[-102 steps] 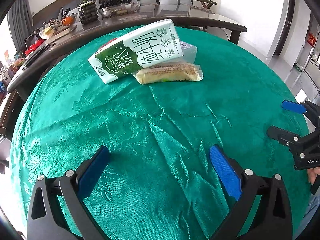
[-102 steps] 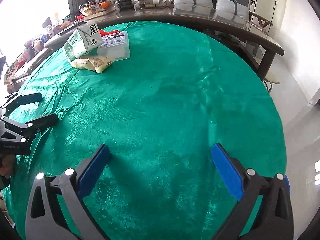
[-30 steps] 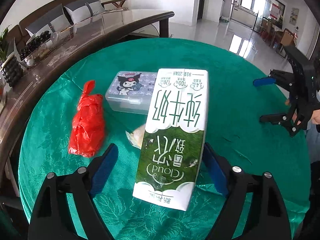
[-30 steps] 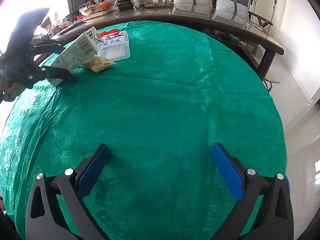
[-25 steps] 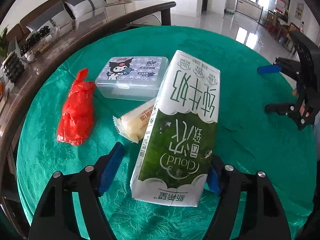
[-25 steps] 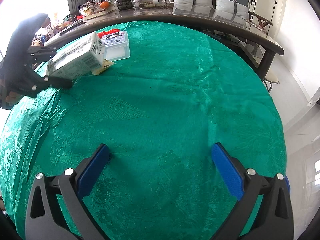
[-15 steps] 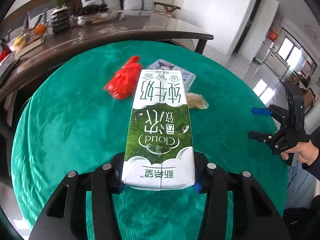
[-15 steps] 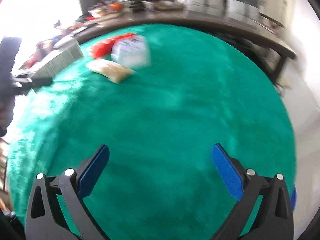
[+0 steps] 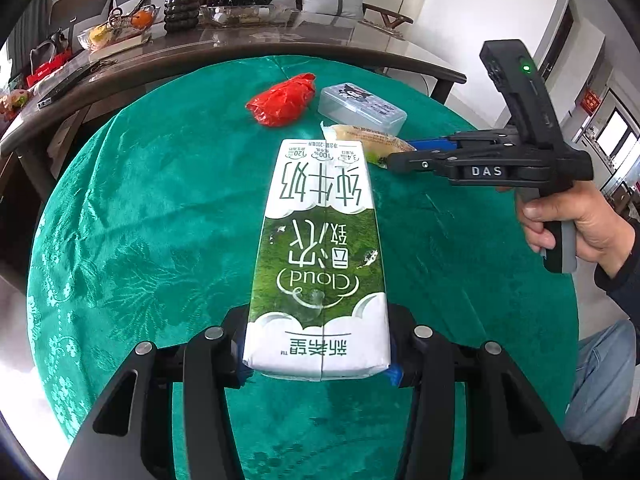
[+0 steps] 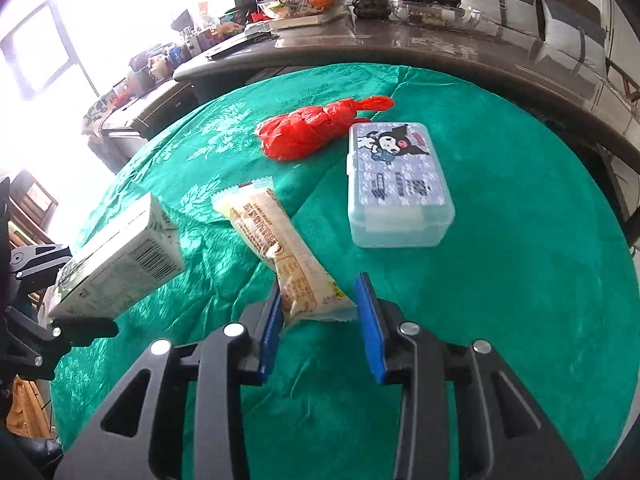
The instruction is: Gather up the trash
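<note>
A green-and-white milk carton is held off the green tablecloth by its bottom end, with my left gripper shut on it; the right wrist view shows this carton at the left. A beige snack packet lies on the cloth. My right gripper is closing on its near end, and both blue pads touch the wrapper. In the left wrist view the right gripper straddles the packet. A crumpled red plastic bag lies farther back.
A lidded clear plastic box with a cartoon print sits right of the packet. A person's hand grips the right tool's handle. Behind the round table runs a long dark table with a fruit bowl, a plant pot and a glass dish.
The left jaws closed on the carton and swung it round above the cloth. The right gripper moved from bare cloth up to the snack packet, and its jaws narrowed onto it.
</note>
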Action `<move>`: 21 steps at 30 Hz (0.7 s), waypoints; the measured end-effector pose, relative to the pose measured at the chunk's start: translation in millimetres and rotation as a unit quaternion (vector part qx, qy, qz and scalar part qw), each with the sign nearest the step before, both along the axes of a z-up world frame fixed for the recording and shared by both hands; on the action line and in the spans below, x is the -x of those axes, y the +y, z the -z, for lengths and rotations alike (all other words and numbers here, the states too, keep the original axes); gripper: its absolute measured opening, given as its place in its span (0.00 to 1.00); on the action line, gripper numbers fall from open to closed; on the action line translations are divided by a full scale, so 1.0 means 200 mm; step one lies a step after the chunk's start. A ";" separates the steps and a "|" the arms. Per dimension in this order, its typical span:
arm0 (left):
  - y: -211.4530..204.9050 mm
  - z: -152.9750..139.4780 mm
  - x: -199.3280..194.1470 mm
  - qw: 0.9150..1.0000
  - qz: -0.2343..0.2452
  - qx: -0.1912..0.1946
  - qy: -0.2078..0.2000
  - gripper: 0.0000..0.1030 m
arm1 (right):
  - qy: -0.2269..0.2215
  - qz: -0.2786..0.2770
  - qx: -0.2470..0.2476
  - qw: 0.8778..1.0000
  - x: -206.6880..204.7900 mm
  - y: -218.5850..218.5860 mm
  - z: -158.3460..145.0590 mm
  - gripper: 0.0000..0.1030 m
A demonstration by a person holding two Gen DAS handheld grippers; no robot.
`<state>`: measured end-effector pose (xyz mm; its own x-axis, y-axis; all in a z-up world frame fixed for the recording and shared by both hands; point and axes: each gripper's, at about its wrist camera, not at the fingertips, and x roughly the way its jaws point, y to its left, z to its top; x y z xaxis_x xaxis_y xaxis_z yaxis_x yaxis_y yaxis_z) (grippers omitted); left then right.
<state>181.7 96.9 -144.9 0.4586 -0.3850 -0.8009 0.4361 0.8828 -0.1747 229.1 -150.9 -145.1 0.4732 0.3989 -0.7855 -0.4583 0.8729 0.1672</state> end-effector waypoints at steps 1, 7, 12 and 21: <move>-0.02 0.00 0.02 1.000 -0.004 -0.001 -0.003 0.47 | -0.001 0.016 -0.006 1.000 0.07 -0.05 -0.02 0.33; -0.24 0.00 0.06 0.999 -0.038 0.019 -0.007 0.47 | -0.034 0.215 0.036 0.975 0.41 -0.41 -0.04 0.33; -0.44 0.06 0.03 0.998 -0.048 -0.012 -0.027 0.48 | -0.028 0.228 0.040 0.973 0.49 -0.42 0.07 0.70; -0.46 0.14 -0.06 0.994 -0.081 -0.074 -0.026 0.95 | -0.018 0.196 0.052 0.979 0.49 -0.32 0.13 0.90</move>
<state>192.9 5.5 -172.3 0.5466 -0.1820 -0.8173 0.2915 0.9564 -0.0181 130.4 -214.9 -170.1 0.6026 0.1000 -0.7918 -0.0891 0.9943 0.0577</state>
